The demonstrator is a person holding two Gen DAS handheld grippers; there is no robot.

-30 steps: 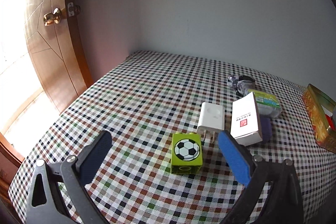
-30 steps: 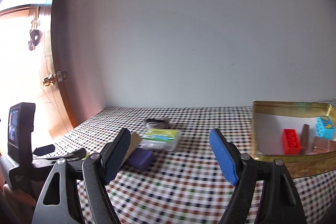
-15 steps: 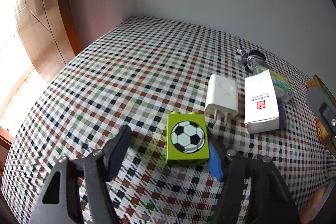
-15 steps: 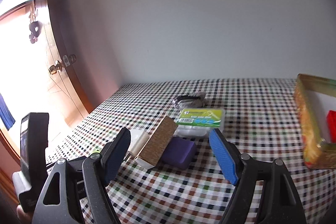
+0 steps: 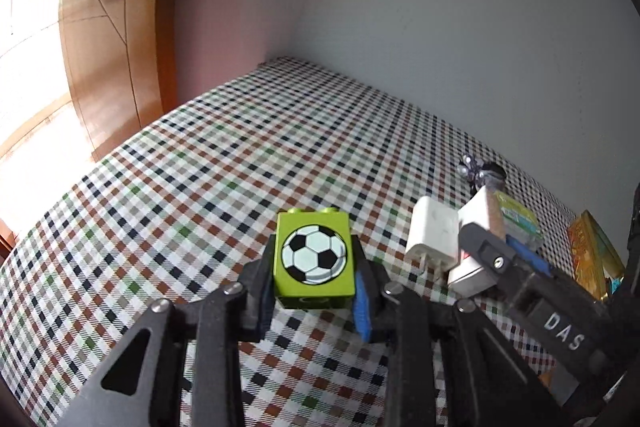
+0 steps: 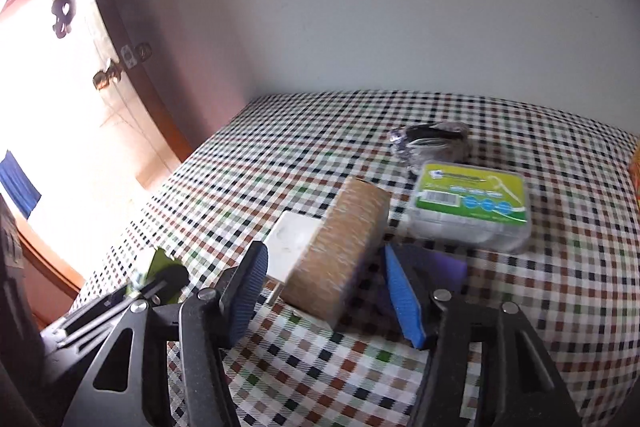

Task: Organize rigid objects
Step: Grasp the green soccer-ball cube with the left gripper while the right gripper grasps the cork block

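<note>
Both tools have advanced: the right tool (image 6: pixel 324 291), jaws closing, straddles the upright cardboard box (image 6: pixel 340 251) without clear contact; the left tool (image 5: pixel 314 291) pinches the green football brick (image 5: pixel 314 261) on the checkered counter (image 5: pixel 240 167). Light, stiff, smooth-sided; grip flat faces.

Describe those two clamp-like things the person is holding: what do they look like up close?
Each tool is black plastic with two triangular cut-out arms joined by silver screws. The left tool and right tool both carry fingers faced with textured blue pads. Seen from the left wrist camera, the right tool's boxy black body bears white letters "DAS". No sleeve or cable shows.
</note>
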